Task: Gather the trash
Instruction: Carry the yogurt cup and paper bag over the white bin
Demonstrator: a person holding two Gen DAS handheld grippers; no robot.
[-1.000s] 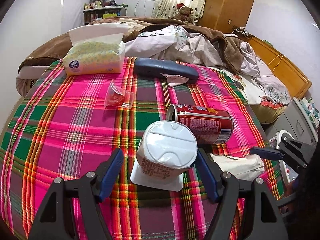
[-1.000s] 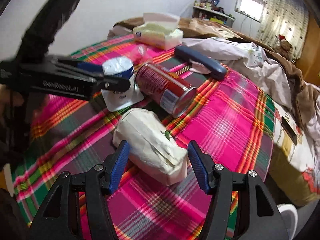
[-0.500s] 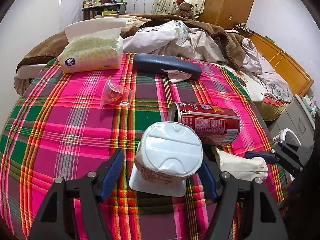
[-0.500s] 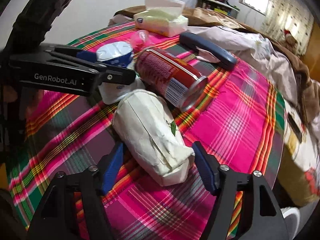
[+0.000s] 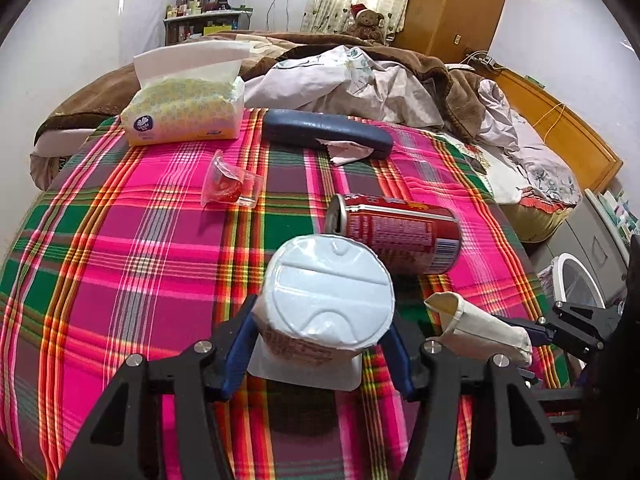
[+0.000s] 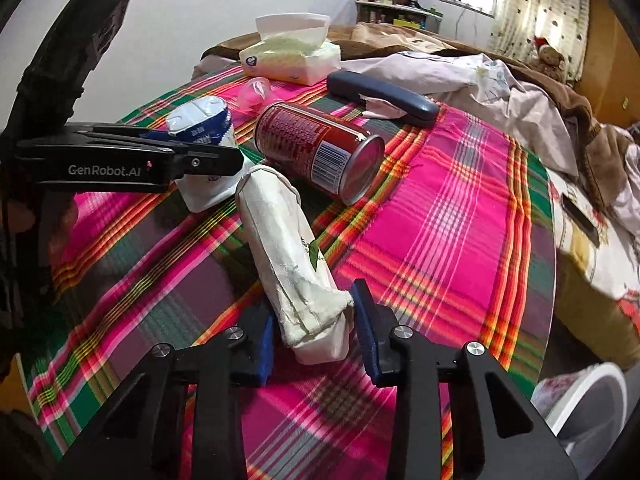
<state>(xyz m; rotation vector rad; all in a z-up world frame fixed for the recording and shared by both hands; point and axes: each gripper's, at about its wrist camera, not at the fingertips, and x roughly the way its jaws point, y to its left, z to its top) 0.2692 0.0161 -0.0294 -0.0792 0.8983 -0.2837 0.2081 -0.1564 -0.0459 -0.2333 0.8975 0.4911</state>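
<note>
Closing on the crumpled white paper bag (image 6: 292,256), the right gripper (image 6: 316,336) pinches its near end; its long axis points away toward the toppled red can (image 6: 320,148). Left of that can, the left gripper (image 5: 320,344) is closing around an upside-down white yogurt cup (image 5: 326,304).

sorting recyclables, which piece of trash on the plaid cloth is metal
The red can, lying on its side behind the white cup; the cup, paper bag and clear plastic cup aren't metal.
</note>
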